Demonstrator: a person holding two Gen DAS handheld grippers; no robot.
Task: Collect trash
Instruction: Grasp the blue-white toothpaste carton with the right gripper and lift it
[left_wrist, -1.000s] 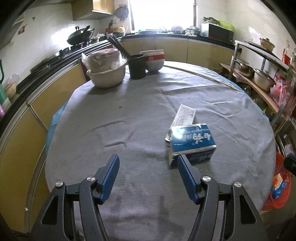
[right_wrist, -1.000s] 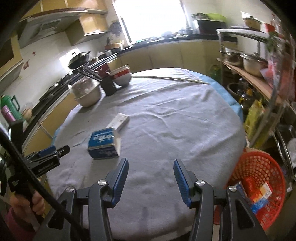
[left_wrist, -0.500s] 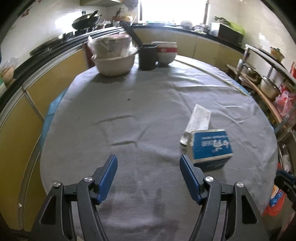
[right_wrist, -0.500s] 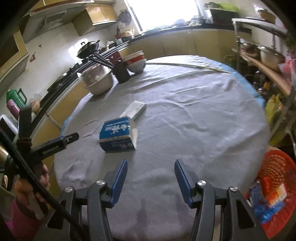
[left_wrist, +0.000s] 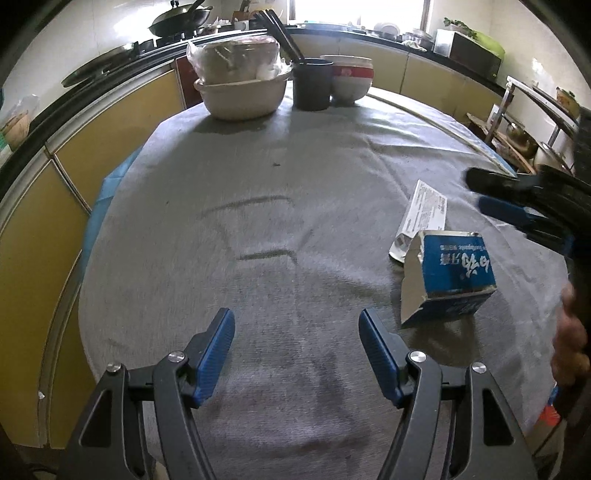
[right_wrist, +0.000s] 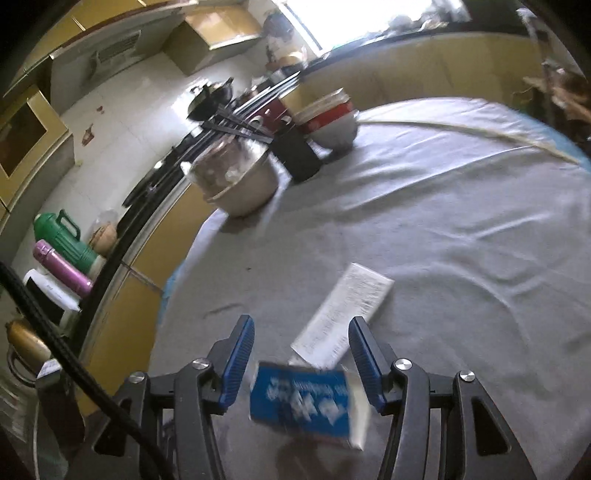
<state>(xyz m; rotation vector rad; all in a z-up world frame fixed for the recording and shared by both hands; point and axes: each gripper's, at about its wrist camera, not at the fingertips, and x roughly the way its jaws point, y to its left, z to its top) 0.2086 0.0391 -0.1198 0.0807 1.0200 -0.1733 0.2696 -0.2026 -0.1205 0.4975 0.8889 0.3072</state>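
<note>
A torn blue carton (left_wrist: 452, 275) lies on the grey tablecloth (left_wrist: 258, 229), to the right of my open, empty left gripper (left_wrist: 297, 338). A flat white box (left_wrist: 424, 218) lies just behind the carton. In the right wrist view, my right gripper (right_wrist: 301, 343) is open with its jaws on either side of the blue carton (right_wrist: 301, 402), above it; the white box (right_wrist: 345, 314) lies just beyond. The right gripper also shows in the left wrist view (left_wrist: 517, 206), over the carton.
At the table's far edge stand a large bowl with a bagged bowl in it (left_wrist: 242, 79), a black cup with chopsticks (left_wrist: 312, 85) and stacked bowls (left_wrist: 347, 79). Yellow cabinets and a counter curve round the left. Thermoses (right_wrist: 62, 254) stand at the left.
My right gripper has moved left and forward over the table until the blue carton sits between its jaws. My left gripper has shifted slightly left; the carton now lies farther right in its view.
</note>
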